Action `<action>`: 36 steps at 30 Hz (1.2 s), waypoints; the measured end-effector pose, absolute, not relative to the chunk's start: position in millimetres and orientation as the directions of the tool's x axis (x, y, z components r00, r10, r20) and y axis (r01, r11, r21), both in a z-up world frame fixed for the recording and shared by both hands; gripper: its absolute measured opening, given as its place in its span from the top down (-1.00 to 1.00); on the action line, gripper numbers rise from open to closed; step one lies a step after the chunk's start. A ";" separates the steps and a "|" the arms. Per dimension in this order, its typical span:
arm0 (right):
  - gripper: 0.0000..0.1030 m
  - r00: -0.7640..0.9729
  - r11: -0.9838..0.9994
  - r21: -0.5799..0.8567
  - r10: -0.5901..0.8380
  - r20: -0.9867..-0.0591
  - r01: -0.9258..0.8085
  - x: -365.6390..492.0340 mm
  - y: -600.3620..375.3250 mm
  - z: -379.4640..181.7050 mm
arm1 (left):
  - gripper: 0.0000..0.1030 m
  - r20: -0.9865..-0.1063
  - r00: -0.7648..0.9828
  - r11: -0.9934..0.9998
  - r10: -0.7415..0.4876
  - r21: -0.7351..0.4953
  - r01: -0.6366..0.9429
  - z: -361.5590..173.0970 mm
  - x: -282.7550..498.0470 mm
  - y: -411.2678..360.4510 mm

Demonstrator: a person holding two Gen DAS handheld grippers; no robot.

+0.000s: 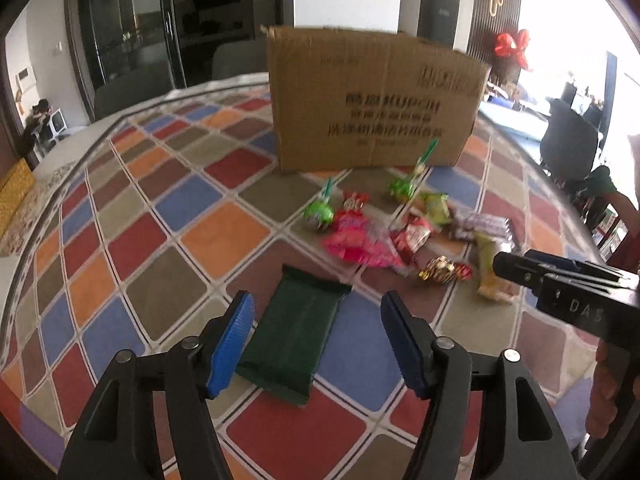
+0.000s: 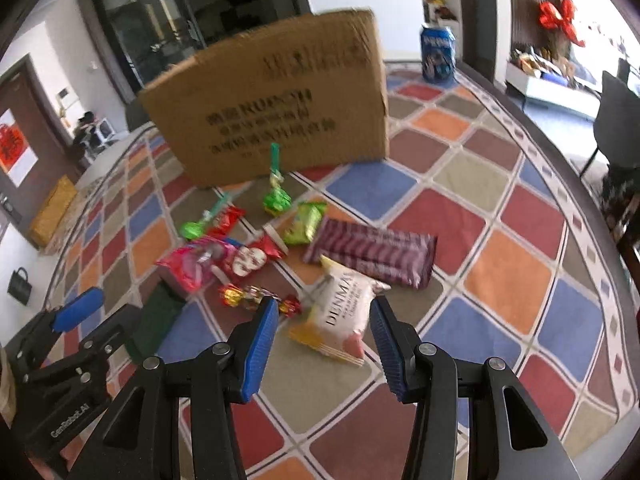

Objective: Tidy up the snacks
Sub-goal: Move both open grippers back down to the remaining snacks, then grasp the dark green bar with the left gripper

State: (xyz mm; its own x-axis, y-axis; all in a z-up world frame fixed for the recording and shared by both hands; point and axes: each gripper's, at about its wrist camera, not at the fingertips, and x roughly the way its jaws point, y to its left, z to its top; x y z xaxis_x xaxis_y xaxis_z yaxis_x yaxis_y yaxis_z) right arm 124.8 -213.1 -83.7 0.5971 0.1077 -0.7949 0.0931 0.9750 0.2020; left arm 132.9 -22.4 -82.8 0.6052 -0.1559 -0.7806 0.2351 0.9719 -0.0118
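The left claw (image 1: 318,344) stands wide open, its blue pads either side of a dark green packet (image 1: 298,332) that lies flat on the worktop (image 1: 160,208); whether the pads touch the packet cannot be told. The right claw (image 2: 324,346) is also wide open and holds nothing, its pads flanking the near end of a white wafer packet (image 2: 340,320) on the worktop below.

In the right wrist view, the snacks lie in a loose heap beyond the claw: a gold and red candy (image 2: 256,298) at 10 o'clock of the wafer packet, a purple bar (image 2: 372,254) at 1 o'clock, a pink packet (image 2: 196,266) and a red packet (image 2: 252,258) farther toward 10 o'clock. Two green lollipops (image 2: 276,200) lie nearer the cardboard box (image 2: 276,104), which stands upright at 12 o'clock of the heap. A blue can (image 2: 438,54) stands at 2 o'clock, behind the box.

The worktop wears a cloth of coloured diamonds. Dark glass doors (image 1: 132,36) lie beyond, and a red bow (image 1: 512,46) hangs at 1 o'clock.
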 end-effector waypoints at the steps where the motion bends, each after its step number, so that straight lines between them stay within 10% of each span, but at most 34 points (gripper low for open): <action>1: 0.05 0.588 0.974 0.202 0.105 -0.802 0.102 126.3 -214.0 -87.0 | -0.28 -0.786 0.598 0.972 -0.153 -0.009 0.237 -85.8 134.0 -22.6; 14: 0.05 0.541 0.983 0.128 0.036 -0.840 0.133 136.2 -207.5 -107.7 | -0.32 -0.839 0.529 0.977 -0.128 -0.015 0.213 -120.0 151.0 -14.0; 23: 0.06 0.535 0.982 0.125 0.030 -0.844 0.144 138.7 -213.7 -111.6 | 0.15 -0.855 0.494 0.973 -0.160 -0.052 0.225 -119.0 152.6 -18.5; 36: 0.11 0.580 0.981 0.166 0.079 -0.811 0.099 124.9 -213.8 -98.4 | 0.16 -0.837 0.508 0.969 -0.205 -0.098 0.228 -98.7 134.3 -25.6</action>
State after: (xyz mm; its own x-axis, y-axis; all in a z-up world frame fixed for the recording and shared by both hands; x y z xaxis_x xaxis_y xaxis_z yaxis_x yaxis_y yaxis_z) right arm 125.0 -213.8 -98.4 0.5799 0.0789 -0.8108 0.0990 0.9811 0.1663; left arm 134.3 -25.6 -98.7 0.5077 -0.2047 -0.8369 0.2285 0.9686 -0.0983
